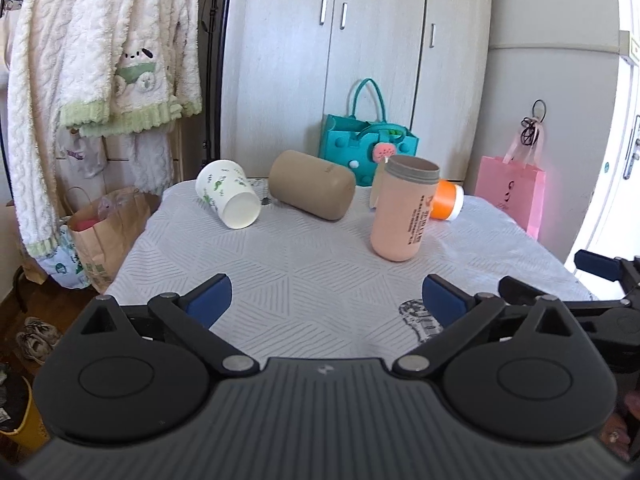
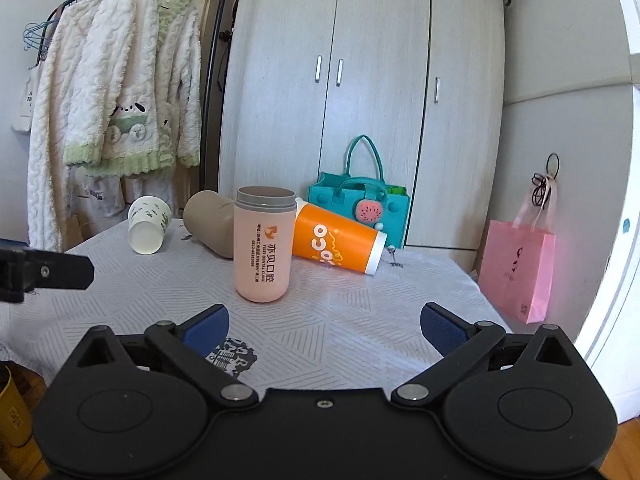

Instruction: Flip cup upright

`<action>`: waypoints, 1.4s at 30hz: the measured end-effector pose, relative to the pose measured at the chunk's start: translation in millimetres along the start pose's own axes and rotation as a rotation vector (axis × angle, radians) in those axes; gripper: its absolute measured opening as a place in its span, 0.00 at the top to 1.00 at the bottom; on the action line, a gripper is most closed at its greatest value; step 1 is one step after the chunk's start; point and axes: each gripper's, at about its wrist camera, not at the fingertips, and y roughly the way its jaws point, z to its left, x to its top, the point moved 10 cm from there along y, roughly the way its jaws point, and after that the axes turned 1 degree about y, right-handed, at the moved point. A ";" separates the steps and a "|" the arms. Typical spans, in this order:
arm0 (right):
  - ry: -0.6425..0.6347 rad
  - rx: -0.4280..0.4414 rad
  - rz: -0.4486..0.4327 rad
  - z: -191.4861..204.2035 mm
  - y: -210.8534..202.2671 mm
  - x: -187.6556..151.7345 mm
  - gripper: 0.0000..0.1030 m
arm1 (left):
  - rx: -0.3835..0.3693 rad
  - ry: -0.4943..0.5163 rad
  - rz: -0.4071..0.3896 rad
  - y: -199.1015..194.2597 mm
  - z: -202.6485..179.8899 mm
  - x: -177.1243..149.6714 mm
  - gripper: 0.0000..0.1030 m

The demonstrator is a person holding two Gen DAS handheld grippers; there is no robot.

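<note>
Both the left tongs (image 1: 326, 300) and right tongs (image 2: 324, 326) hover spread wide and empty over the desk (image 2: 360, 320), pink cup (image 2: 262, 244) already upright, so next looks like reaching for the orange cup (image 2: 338, 244) lying sideways behind it.

Four cups are set on the counter (image 2: 360, 320). The lettered cup (image 2: 262, 246) stands upright nearest the front. Behind it to the right, the striped-end cup (image 2: 340, 248) lies on its side, touching it. Behind it to the left, the plain tumbler (image 2: 210, 222) lies on its side, and farther left the paper cup (image 2: 147, 229) is tipped over. Behind the counter, a tote bag (image 2: 360, 208) is placed against the wardrobe (image 2: 380, 100).
</note>
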 end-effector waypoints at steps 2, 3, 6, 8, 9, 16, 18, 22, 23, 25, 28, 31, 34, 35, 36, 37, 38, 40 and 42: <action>0.008 -0.004 0.000 0.8 -2.7 0.0 0.00 | 0.017 -0.010 -0.005 -0.6 4.0 -0.7 0.00; 0.007 -0.009 -0.004 1.3 -4.4 0.1 0.00 | 0.023 -0.014 -0.009 -0.8 5.9 -0.7 0.00; -0.002 -0.029 -0.013 3.1 -9.0 1.1 0.00 | 0.054 -0.029 -0.019 -1.1 11.5 -0.8 0.00; -0.001 -0.035 -0.014 3.3 -11.0 0.9 0.00 | 0.081 -0.024 -0.012 0.2 14.3 -2.3 0.00; 0.004 -0.035 -0.011 3.5 -11.5 0.6 0.00 | 0.087 -0.019 -0.005 0.8 14.9 -3.4 0.00; 0.036 -0.022 -0.013 5.1 -16.6 -1.7 0.00 | 0.085 -0.040 0.007 1.2 19.3 -9.2 0.00; 0.045 -0.017 -0.009 5.6 -17.5 -2.9 0.00 | 0.098 -0.052 0.016 1.3 20.6 -10.9 0.00; 0.045 -0.026 -0.003 7.5 -18.3 -4.8 0.00 | 0.132 -0.020 0.025 3.9 18.4 -14.2 0.00; 0.043 -0.031 -0.001 7.6 -18.3 -5.1 0.00 | 0.141 -0.014 0.025 4.6 18.1 -14.7 0.00; 0.039 -0.045 0.001 7.1 -18.9 -5.2 0.00 | 0.148 -0.020 0.030 6.1 18.4 -15.6 0.00; 0.035 -0.059 0.012 6.4 -20.2 -5.8 0.00 | 0.146 -0.030 0.045 7.7 18.7 -17.6 0.00; 0.030 -0.069 0.013 5.7 -21.2 -5.8 0.00 | 0.153 -0.013 0.037 5.5 17.3 -17.9 0.00; 0.024 -0.096 0.012 3.6 -20.5 -7.0 0.00 | 0.144 -0.010 0.033 3.2 15.7 -17.6 0.00; 0.024 -0.101 0.014 3.1 -19.6 -7.7 0.00 | 0.150 -0.002 0.028 2.2 15.4 -17.2 0.00; 0.026 -0.104 0.017 2.1 -19.1 -8.7 0.00 | 0.158 0.006 0.022 0.9 15.5 -16.6 0.00; 0.028 -0.105 0.022 1.9 -18.1 -9.6 0.00 | 0.165 0.012 0.016 0.0 15.3 -16.1 0.00; 0.030 -0.105 0.028 2.2 -17.1 -10.4 0.00 | 0.168 0.018 0.015 -0.3 15.1 -15.9 0.00; 0.032 -0.107 0.034 2.3 -15.9 -11.7 0.00 | 0.154 0.024 0.018 1.2 13.9 -16.1 0.00; 0.039 -0.111 0.037 1.8 -15.3 -12.0 0.00 | 0.136 0.008 0.025 4.0 13.9 -17.0 0.00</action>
